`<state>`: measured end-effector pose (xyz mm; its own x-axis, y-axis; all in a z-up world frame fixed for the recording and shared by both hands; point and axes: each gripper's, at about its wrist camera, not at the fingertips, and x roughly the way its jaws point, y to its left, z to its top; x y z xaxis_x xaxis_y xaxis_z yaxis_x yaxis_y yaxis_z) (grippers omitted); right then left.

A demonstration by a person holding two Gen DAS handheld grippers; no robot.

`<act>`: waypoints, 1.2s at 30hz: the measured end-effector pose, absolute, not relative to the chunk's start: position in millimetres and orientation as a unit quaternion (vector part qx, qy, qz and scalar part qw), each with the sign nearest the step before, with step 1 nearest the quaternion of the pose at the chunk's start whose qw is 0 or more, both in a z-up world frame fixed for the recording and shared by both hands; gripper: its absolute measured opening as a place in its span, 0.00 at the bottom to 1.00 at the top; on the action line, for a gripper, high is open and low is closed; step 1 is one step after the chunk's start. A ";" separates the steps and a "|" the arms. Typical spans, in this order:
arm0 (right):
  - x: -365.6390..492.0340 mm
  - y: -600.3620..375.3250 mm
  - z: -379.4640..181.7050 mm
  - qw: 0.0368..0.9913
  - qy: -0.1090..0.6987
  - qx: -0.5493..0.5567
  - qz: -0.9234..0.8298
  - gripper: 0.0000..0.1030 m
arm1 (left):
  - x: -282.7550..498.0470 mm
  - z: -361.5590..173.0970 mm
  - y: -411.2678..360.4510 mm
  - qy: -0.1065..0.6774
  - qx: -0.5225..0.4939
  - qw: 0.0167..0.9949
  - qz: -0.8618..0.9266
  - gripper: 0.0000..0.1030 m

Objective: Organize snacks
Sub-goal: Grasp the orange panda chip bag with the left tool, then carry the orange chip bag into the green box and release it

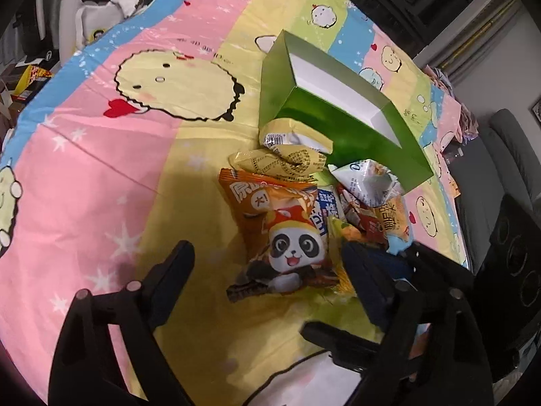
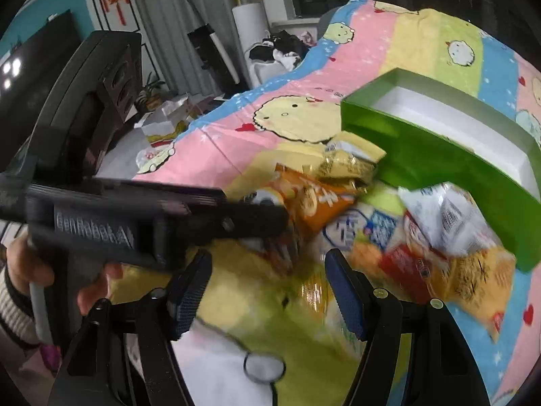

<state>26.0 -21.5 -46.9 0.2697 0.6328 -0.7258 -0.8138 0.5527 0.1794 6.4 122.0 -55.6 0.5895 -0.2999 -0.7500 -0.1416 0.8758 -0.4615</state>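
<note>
Partly blurred snack pile (image 2: 389, 237)

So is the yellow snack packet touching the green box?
Touching. In the left wrist view the yellow snack packet lies pressed against the near wall of the green box, no bedsheet showing between them.

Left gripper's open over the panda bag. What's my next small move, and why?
Probably lower the left gripper and close on the panda bag: it lies between the open fingers, topmost in the pile, and the green box beyond looks empty.
</note>
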 end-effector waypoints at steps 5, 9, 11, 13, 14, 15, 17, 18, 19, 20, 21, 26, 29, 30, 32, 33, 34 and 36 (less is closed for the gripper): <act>36.0 -6.5 -53.7 0.780 0.410 -0.115 0.459 0.62 | 12.8 -60.2 124.6 0.451 -0.265 0.850 -0.060 0.67; 39.4 0.1 -60.5 0.767 0.423 -0.115 0.468 0.53 | 16.4 -63.3 125.2 0.455 -0.281 0.842 -0.069 0.50; 37.5 1.6 -61.0 0.769 0.416 -0.118 0.470 0.46 | 15.8 -61.3 124.9 0.450 -0.281 0.845 -0.065 0.42; 35.1 2.7 -60.2 0.770 0.411 -0.124 0.472 0.32 | 14.8 -59.5 123.3 0.450 -0.277 0.846 -0.066 0.31; 34.5 3.4 -60.3 0.770 0.409 -0.127 0.473 0.31 | 14.2 -58.7 121.5 0.450 -0.273 0.848 -0.066 0.31; 33.4 3.0 -60.4 0.769 0.408 -0.129 0.475 0.30 | 13.3 -58.1 119.6 0.452 -0.266 0.849 -0.066 0.31; 32.3 3.2 -60.1 0.769 0.405 -0.132 0.477 0.28 | 10.6 -56.0 117.0 0.452 -0.257 0.852 -0.064 0.31; 31.1 2.5 -59.4 0.769 0.404 -0.130 0.478 0.28 | 9.3 -54.6 116.8 0.451 -0.255 0.853 -0.062 0.31; 29.0 1.3 -57.8 0.770 0.401 -0.127 0.479 0.26 | 6.6 -51.6 116.6 0.449 -0.255 0.854 -0.061 0.31; 26.5 0.2 -55.2 0.773 0.395 -0.124 0.481 0.25 | 4.1 -48.0 117.0 0.445 -0.255 0.856 -0.061 0.30; 23.8 -1.1 -51.9 0.776 0.388 -0.122 0.482 0.25 | 2.5 -45.0 116.9 0.442 -0.253 0.858 -0.060 0.30; 12.7 -7.0 -25.1 0.794 0.346 -0.117 0.486 0.25 | -5.2 -9.4 109.0 0.408 -0.221 0.884 -0.063 0.30; 9.2 -12.0 -6.2 0.811 0.314 -0.113 0.480 0.25 | -5.2 10.7 103.4 0.385 -0.203 0.898 -0.069 0.31; 8.0 -13.6 -0.8 0.818 0.303 -0.113 0.476 0.25 | -4.1 15.1 101.5 0.380 -0.198 0.901 -0.071 0.31; 8.7 -18.7 10.1 0.829 0.286 -0.110 0.467 0.25 | 0.5 26.1 95.3 0.369 -0.185 0.908 -0.077 0.30; 10.2 -22.0 14.4 0.834 0.280 -0.106 0.464 0.25 | 3.8 30.5 92.6 0.364 -0.180 0.910 -0.081 0.30; 12.8 -25.1 18.8 0.839 0.273 -0.103 0.460 0.25 | 7.3 35.0 90.0 0.361 -0.175 0.912 -0.084 0.30; 19.8 -30.5 25.9 0.846 0.265 -0.098 0.452 0.25 | 16.6 42.7 83.3 0.353 -0.160 0.917 -0.092 0.30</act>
<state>19.8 -30.5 25.9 0.4505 0.7136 -0.5365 -0.8176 0.5712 0.0731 16.6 83.3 42.6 0.7337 -0.2813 -0.6185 0.0548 0.9318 -0.3588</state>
